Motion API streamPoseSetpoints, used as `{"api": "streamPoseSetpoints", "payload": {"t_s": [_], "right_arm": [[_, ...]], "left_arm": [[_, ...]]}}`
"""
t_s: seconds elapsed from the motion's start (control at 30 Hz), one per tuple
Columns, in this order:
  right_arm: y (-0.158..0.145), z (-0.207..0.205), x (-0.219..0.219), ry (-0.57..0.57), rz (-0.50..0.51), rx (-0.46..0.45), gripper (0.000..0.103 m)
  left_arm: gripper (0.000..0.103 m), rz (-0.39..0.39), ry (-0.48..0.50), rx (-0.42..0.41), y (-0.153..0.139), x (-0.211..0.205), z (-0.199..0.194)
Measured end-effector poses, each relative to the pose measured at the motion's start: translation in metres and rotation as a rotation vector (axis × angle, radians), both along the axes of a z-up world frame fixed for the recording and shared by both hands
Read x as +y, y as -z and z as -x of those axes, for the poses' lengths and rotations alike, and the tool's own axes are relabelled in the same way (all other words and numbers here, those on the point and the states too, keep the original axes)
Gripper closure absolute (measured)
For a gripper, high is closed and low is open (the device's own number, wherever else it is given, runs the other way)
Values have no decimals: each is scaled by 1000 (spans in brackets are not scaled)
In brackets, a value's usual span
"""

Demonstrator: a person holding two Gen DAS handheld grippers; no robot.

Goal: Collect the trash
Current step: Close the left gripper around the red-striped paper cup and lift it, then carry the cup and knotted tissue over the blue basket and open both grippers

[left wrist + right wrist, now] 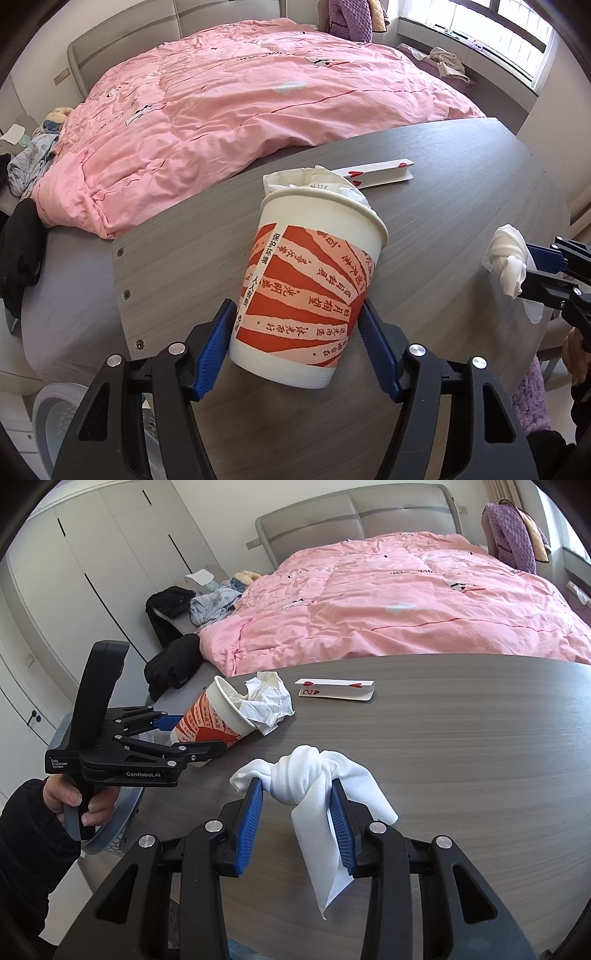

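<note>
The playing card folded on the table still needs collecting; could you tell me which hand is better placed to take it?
Neither is free. The left claw straddles the paper cup; the right claw grips a knotted white cloth. The right looks likelier, facing the card more directly.

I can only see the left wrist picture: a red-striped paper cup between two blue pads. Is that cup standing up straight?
Observer: No. In the right wrist view the paper cup leans over, with crumpled paper spilling from its mouth onto the table.
Operator: And the white thing at my right edge?
Observer: It's a white cloth tied in a knot. The right tool clamps it, and one tail hangs down.
Operator: What's that card behind the cup?
Observer: The playing card is a two of hearts.
</note>
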State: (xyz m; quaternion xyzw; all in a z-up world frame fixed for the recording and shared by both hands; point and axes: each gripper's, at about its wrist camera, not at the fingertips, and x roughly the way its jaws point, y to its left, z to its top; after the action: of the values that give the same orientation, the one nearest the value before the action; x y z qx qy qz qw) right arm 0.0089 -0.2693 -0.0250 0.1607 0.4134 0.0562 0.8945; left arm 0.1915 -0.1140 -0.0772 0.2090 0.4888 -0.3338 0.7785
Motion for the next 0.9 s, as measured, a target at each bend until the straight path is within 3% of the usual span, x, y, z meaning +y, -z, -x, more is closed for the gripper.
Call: {"api": "streamPoseSetpoints", "payload": {"t_s": [0.4, 0.73, 0.9], "right_arm": [[-3, 4, 2, -5, -7, -16, 67], [-6, 12, 10, -20, -4, -26, 67], [-6, 13, 15, -27, -7, -27, 67]], "left_arm": [[40, 16, -42, 0, -11, 24, 20], [41, 96, -145, 22, -8, 54, 48], [42, 173, -209, 16, -8, 70, 66]]}}
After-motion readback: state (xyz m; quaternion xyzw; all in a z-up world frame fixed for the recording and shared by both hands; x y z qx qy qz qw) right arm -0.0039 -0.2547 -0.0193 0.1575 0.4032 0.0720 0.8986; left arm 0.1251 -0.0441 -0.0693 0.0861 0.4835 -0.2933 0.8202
